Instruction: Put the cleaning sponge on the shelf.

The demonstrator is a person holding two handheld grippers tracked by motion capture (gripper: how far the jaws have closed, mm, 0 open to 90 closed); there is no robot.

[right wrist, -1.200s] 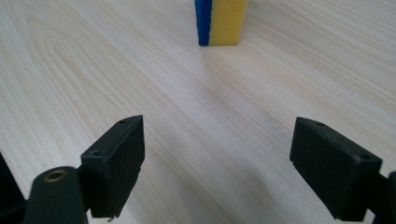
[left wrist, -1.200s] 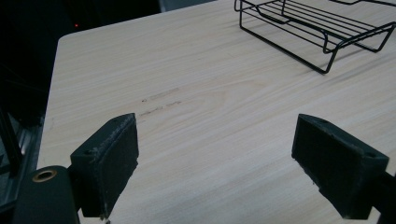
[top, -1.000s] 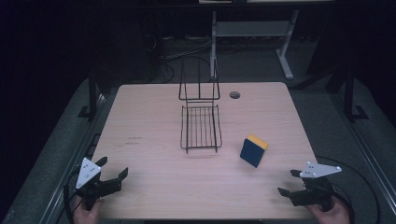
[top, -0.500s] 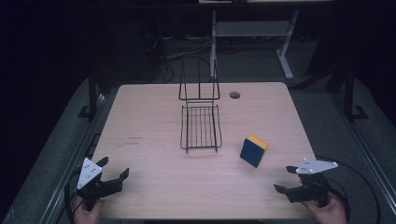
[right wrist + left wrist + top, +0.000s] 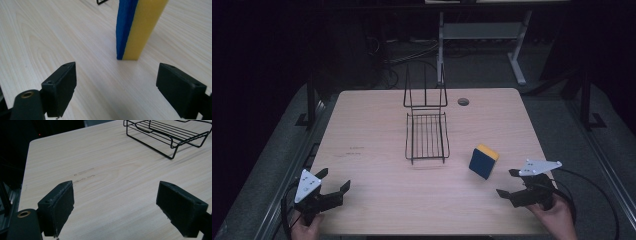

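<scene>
The blue-and-yellow rectangular sponge point(image 5: 483, 161) stands on edge toward the right edge of the pale wooden table point(image 5: 372, 135) (no legible writing on it). The black wire rack point(image 5: 427, 135) near the centre is empty. Right gripper point(image 5: 511, 183) and left gripper point(image 5: 333, 182) both gape wide, holding nothing.

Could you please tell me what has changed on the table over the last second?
The right gripper has edged forward and left toward the blue and yellow sponge, jaws open, touching nothing. The left gripper, the sponge and the wire rack stayed where they were.
</scene>
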